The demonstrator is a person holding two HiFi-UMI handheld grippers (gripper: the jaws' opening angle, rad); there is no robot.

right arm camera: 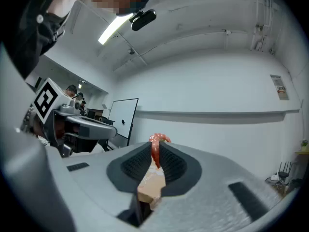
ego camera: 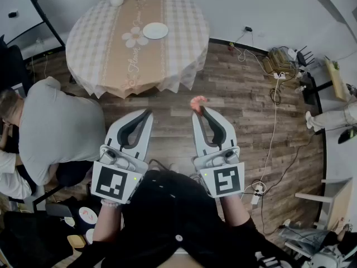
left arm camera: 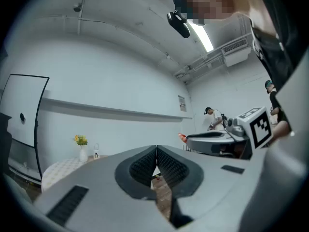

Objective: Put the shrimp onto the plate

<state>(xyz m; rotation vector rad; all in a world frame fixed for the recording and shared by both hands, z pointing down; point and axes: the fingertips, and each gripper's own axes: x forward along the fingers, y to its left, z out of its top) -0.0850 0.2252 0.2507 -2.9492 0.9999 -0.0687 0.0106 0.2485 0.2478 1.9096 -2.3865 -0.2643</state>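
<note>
Shrimp sat pinched between the 2 pads of our right gripper, the jaws nearly together on it and its orange end curling out just past the fingertips. Our left gripper was held level beside it, its 2 jaws pressed together with nothing between them. Well beyond both sets of fingertips, the white plate lay on the round checked table.
</note>
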